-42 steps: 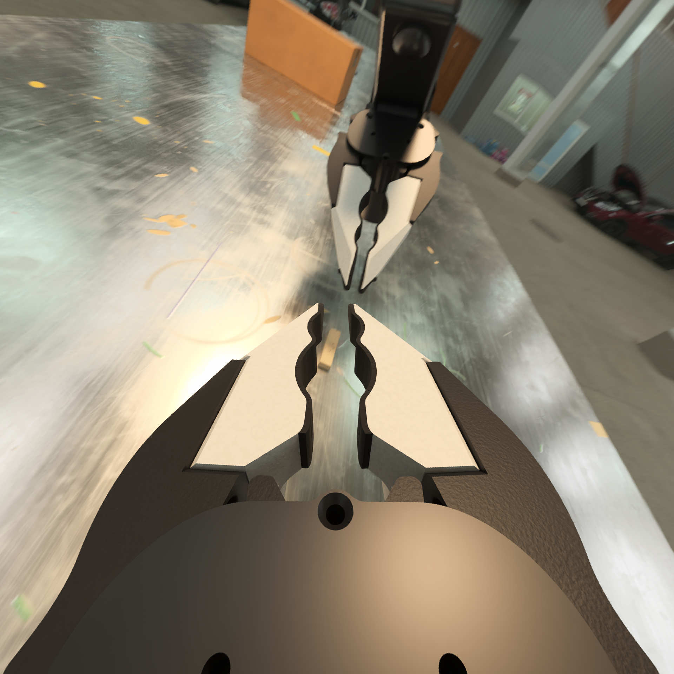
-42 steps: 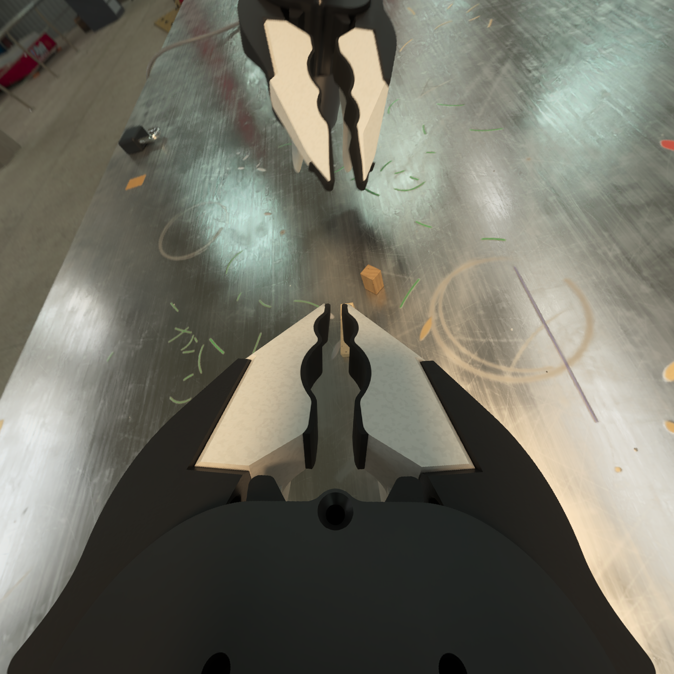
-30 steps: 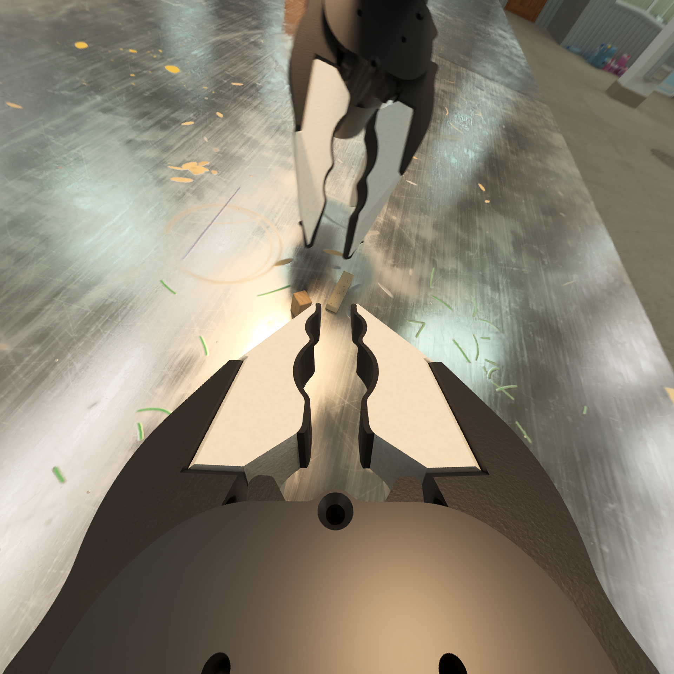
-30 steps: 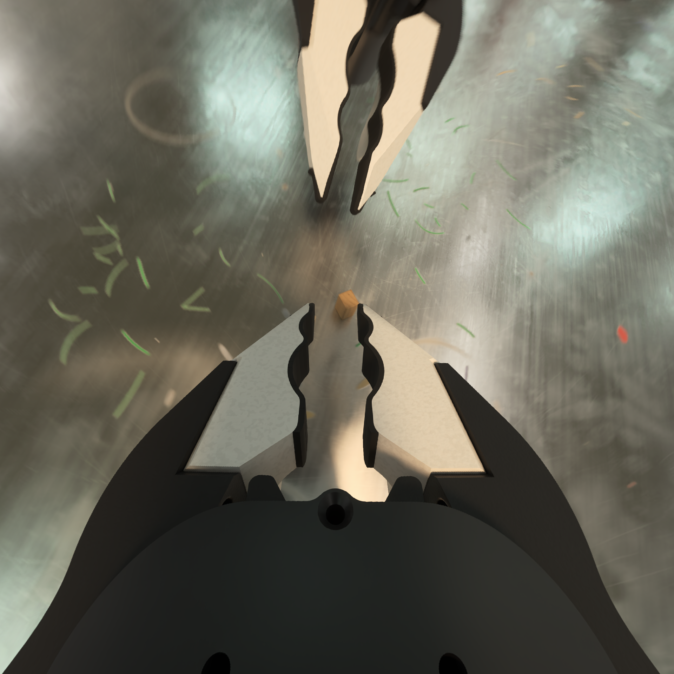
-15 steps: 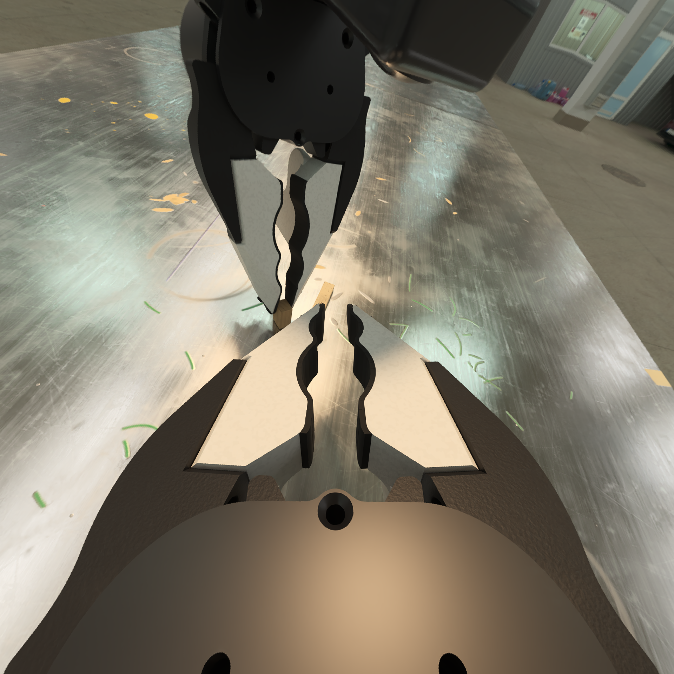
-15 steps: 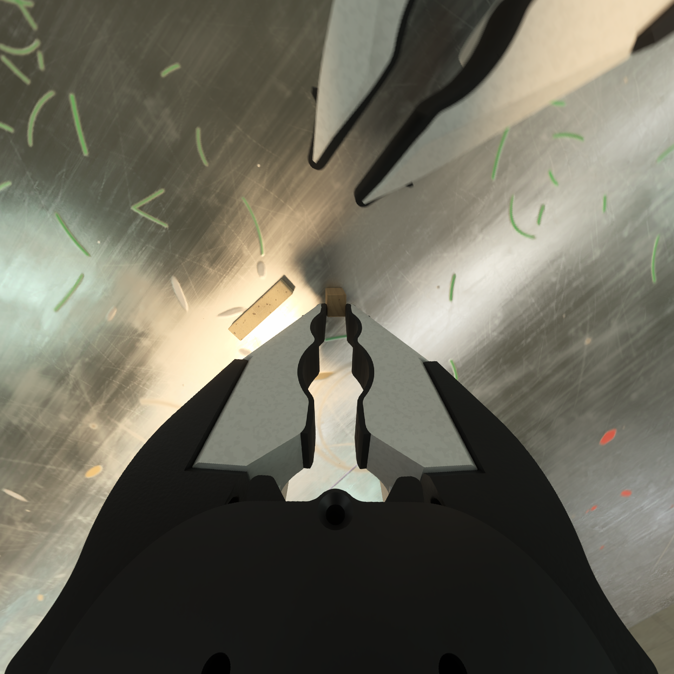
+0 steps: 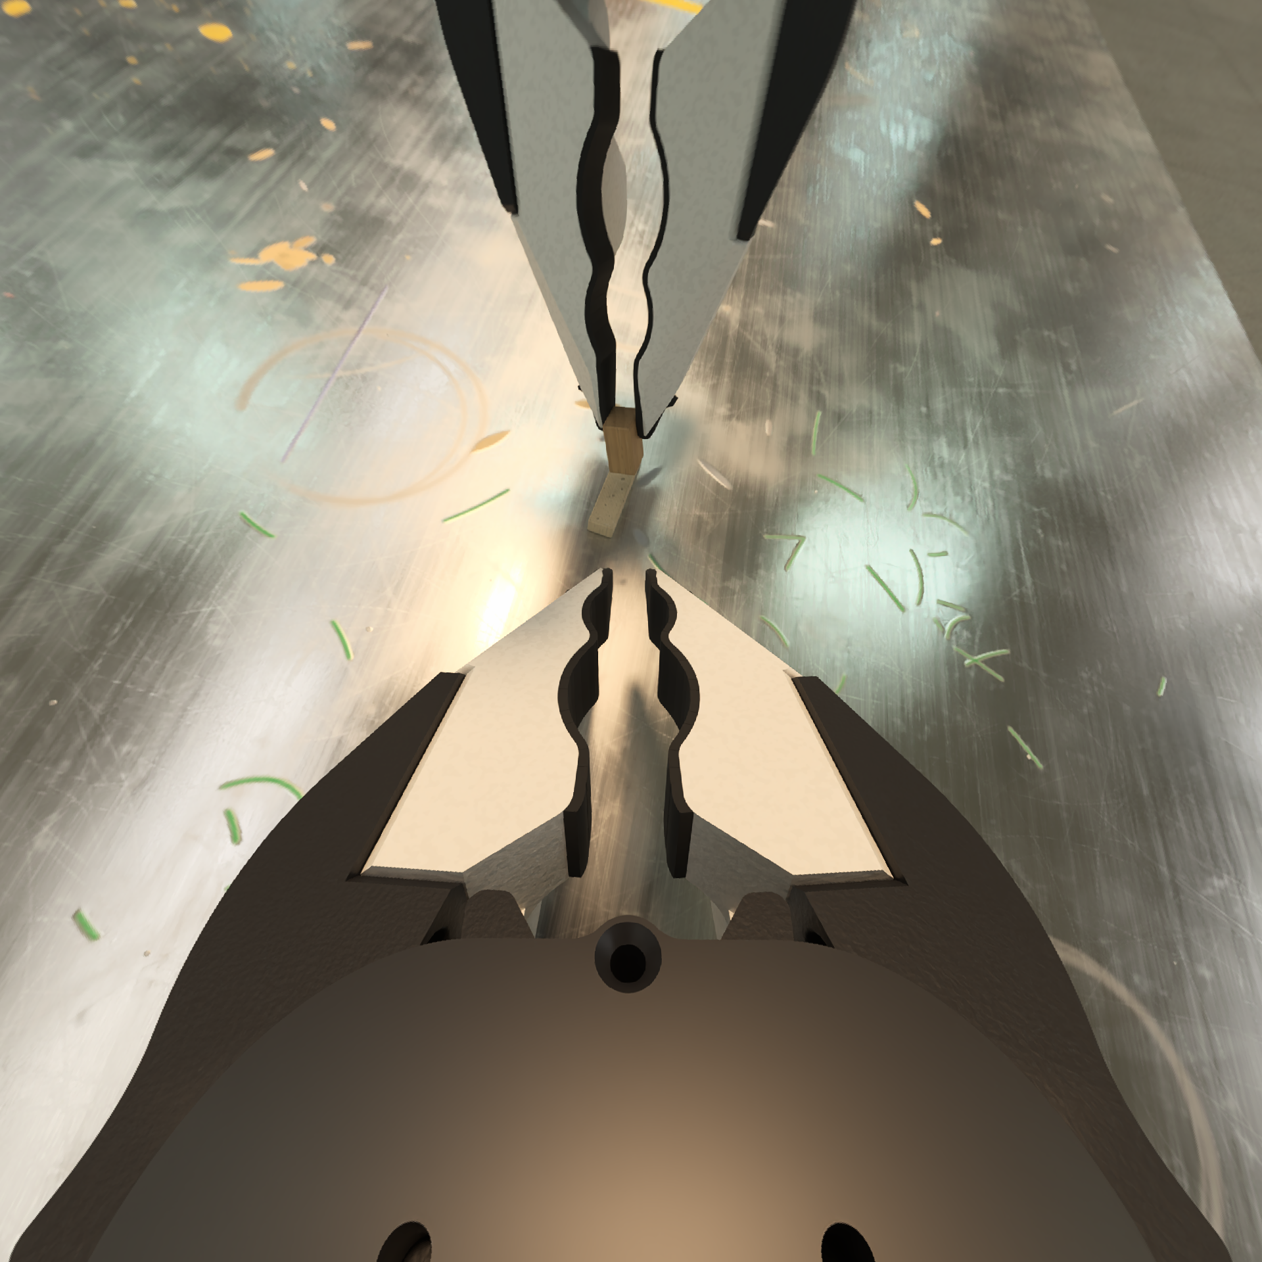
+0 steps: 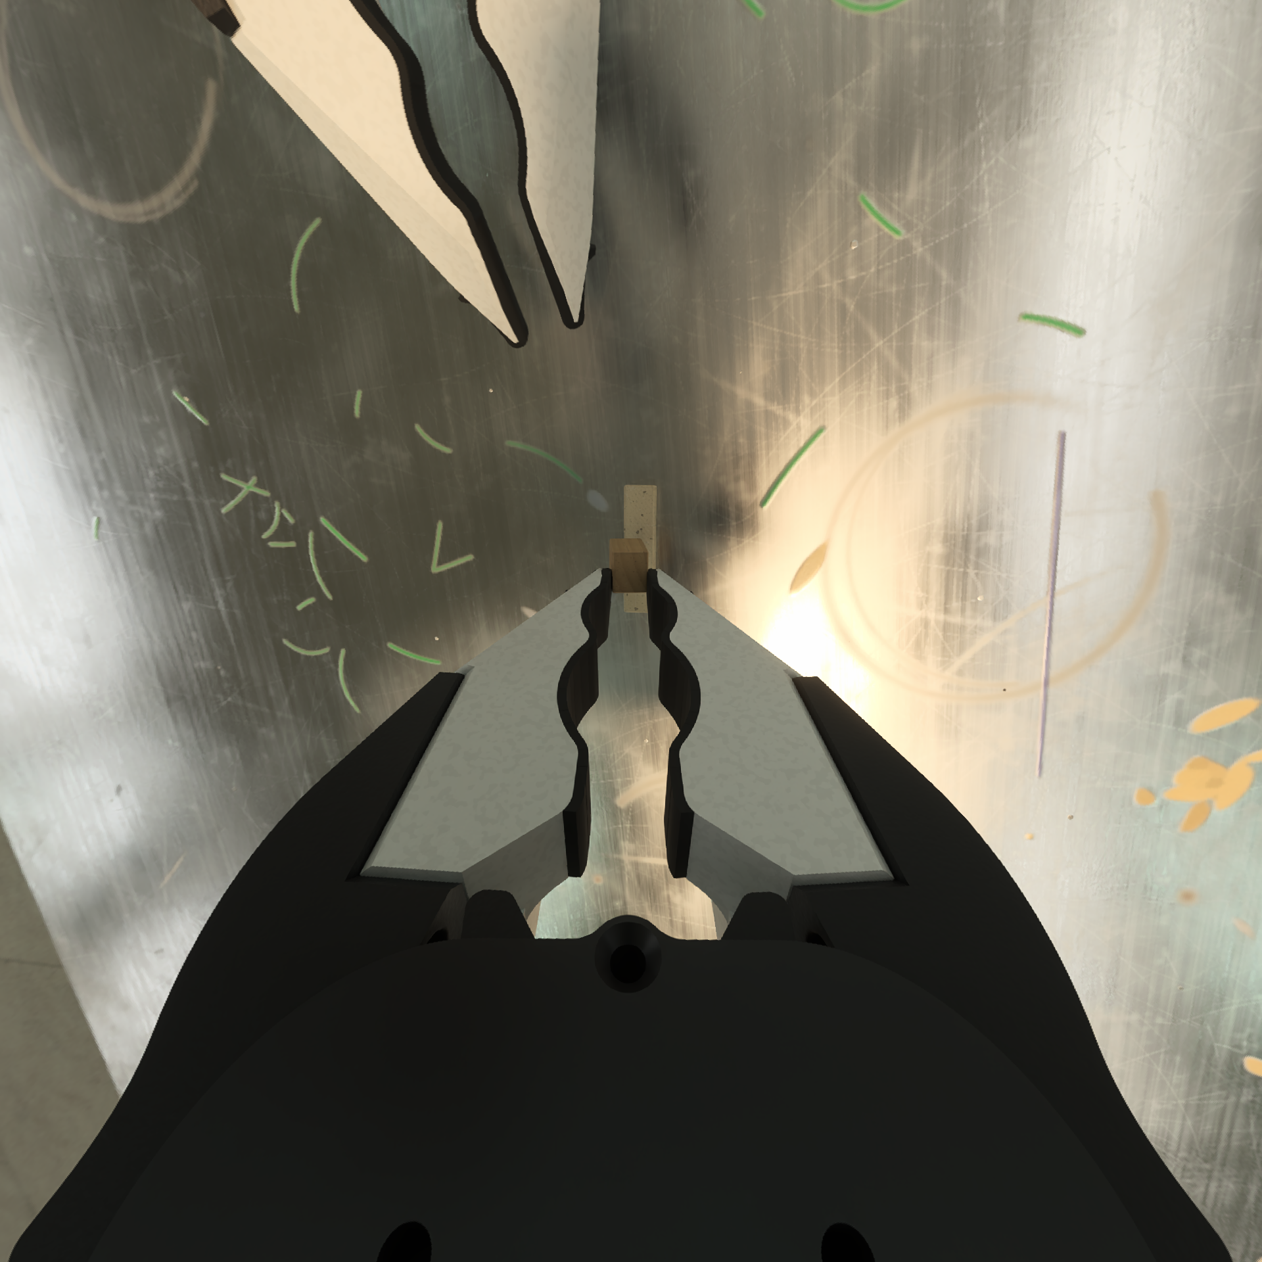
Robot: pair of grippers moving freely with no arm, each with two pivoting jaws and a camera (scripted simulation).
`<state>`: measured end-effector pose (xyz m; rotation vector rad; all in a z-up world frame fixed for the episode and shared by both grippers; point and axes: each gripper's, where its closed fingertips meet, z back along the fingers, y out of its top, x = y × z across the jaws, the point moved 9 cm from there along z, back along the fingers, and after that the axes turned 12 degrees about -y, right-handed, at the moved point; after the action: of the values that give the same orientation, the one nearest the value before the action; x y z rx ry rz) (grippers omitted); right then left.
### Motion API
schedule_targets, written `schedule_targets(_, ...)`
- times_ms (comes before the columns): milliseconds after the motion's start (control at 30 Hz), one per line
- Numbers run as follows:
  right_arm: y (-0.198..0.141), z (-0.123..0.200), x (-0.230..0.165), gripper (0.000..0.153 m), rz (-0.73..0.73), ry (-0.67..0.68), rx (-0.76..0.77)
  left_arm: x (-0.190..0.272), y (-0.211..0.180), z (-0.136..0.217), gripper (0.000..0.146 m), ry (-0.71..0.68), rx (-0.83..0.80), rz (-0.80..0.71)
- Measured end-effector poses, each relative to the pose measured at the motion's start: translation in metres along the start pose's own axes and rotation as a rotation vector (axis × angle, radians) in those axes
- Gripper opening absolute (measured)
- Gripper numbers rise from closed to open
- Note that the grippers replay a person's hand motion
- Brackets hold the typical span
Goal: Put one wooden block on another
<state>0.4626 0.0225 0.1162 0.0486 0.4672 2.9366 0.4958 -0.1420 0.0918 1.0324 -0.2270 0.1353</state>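
A small brown wooden cube (image 8: 628,563) is pinched between the tips of my right gripper (image 8: 627,579), which is shut on it. The cube hangs at the near end of a pale flat wooden block (image 8: 640,515) that lies on the metal table. In the left wrist view the right gripper (image 7: 623,422) comes down from above with the cube (image 7: 623,447) just over the far end of the pale block (image 7: 610,507); I cannot tell whether they touch. My left gripper (image 7: 625,579) is narrowly open and empty, a short way back from the pale block. It also shows in the right wrist view (image 8: 543,328).
The scratched metal table (image 7: 273,614) carries green shavings (image 7: 894,587), orange flecks (image 7: 280,256) and a faint ring mark (image 7: 362,416). Its edge and the floor show at the right (image 7: 1215,136) and, in the right wrist view, at the lower left (image 8: 34,1024).
My right gripper has shut on the brown cube, lifted it and carried it over to the pale block. My left gripper has backed off a little.
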Motion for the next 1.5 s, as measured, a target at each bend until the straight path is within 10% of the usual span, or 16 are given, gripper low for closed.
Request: schedule_targets(1500,-0.012,-0.010,0.000,0.014,-0.076,0.077,0.042,-0.027,0.017,-0.032,0.002,-0.159,-0.215,-0.024)
